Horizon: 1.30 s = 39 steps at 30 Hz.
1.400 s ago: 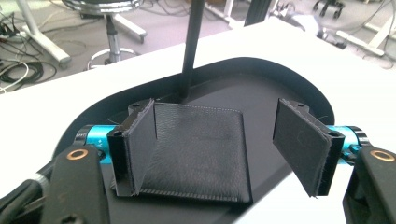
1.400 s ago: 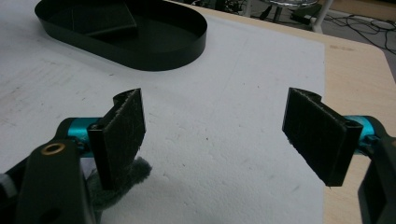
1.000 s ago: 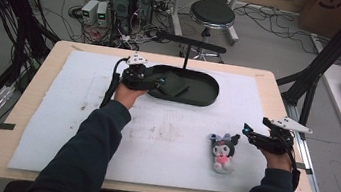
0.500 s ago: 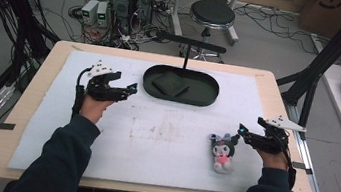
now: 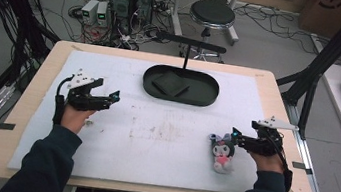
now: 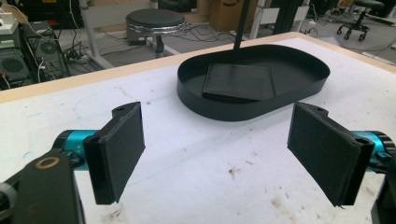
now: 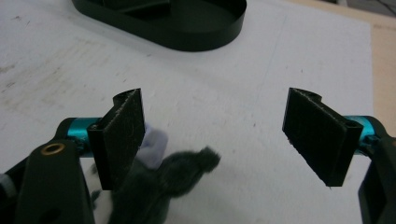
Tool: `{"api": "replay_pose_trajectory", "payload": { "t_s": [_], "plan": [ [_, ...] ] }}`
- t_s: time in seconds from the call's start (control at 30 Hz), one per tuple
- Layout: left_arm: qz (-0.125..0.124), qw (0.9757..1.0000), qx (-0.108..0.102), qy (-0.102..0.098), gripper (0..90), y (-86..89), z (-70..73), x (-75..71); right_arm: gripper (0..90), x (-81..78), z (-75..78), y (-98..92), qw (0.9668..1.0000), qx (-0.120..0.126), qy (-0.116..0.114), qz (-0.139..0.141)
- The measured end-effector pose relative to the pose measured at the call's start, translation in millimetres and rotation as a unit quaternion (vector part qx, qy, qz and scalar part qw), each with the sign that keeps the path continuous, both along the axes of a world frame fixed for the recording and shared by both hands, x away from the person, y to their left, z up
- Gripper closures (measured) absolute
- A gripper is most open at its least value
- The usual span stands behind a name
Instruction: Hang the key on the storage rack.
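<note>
Left claw (image 5: 114,96) away from tray (image 5: 208,99) (empty)

The plush toy (image 5: 222,152) was a small doll with a dark head, pointed ears, a pale face and a pink body. It lay on its back on the white mat covering the counter, at the near right, head pointing away from the person and feet toward the counter's near edge. In the right gripper view its dark fuzzy ear (image 7: 187,165) and a pale lilac patch showed low down.
</note>
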<state>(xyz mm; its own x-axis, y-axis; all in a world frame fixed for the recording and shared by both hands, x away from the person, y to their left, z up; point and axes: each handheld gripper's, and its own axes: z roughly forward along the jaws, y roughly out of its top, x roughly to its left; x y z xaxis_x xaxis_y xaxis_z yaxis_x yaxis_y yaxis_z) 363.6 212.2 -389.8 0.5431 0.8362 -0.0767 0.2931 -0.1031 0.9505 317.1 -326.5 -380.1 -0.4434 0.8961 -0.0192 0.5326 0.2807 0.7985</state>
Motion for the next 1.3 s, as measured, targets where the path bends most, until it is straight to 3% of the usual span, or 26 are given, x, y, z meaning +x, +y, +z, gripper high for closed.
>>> {"api": "replay_pose_trajectory", "payload": {
  "t_s": [0.2, 0.3, 0.37, 0.57, 0.67, 0.73, 0.8, 0.87, 0.97, 1.07, 1.17, 1.3],
  "plan": [
    [0.007, 1.0000, 0.004, 0.004, 18.7, 6.6, -11.0, -6.1, 21.5, -24.2, -13.7, 16.6, 0.9987, -0.021, 0.047, 0.000],
    [0.010, 0.9999, 0.004, 0.003, 19.1, 9.4, -12.5, -6.7, 20.9, -29.8, -20.7, 29.0, 0.9970, -0.051, 0.058, 0.000],
    [0.011, 0.9999, 0.005, 0.005, 19.1, 10.7, -13.5, -7.2, 19.4, -29.0, -25.1, 33.5, 0.9968, -0.055, 0.058, 0.001],
    [0.013, 0.9999, 0.002, 0.011, 20.1, 12.4, -17.5, -12.0, 18.2, -25.6, -30.0, 41.3, 0.9970, -0.047, 0.061, 0.011],
    [0.018, 0.9998, -0.003, 0.012, 20.2, 14.2, -17.5, -12.5, 18.2, -23.6, -34.4, 47.5, 0.9962, -0.036, 0.074, 0.028],
    [0.022, 0.9997, -0.009, 0.011, 20.4, 15.3, -17.1, -13.5, 18.3, -21.1, -39.0, 51.4, 0.9946, -0.052, 0.083, 0.034],
    [0.024, 0.9996, -0.009, 0.012, 20.5, 16.5, -16.8, -14.7, 19.7, -17.2, -44.4, 51.0, 0.9933, -0.041, 0.098, 0.046],
    [0.026, 0.9996, -0.009, 0.011, 20.7, 17.5, -16.6, -15.9, 30.1, -15.1, -44.5, 48.6, 0.9935, -0.034, 0.093, 0.056],
    [0.029, 0.9994, -0.010, 0.013, 21.1, 19.5, -17.1, -17.1, 37.0, -14.0, -42.0, 45.8, 0.9937, -0.029, 0.086, 0.066],
    [0.031, 0.9993, -0.011, 0.016, 21.4, 20.8, -18.6, -16.9, 39.8, -12.8, -39.7, 44.9, 0.9935, -0.030, 0.083, 0.072],
    [0.031, 0.9993, -0.011, 0.017, 21.6, 21.6, -19.4, -16.7, 40.6, -12.1, -35.7, 45.0, 0.9944, -0.030, 0.065, 0.078],
    [0.032, 0.9992, -0.012, 0.018, 21.9, 22.2, -20.1, -16.0, 40.6, -9.6, -33.9, 46.0, 0.9935, -0.029, 0.062, 0.091]
  ]
}}
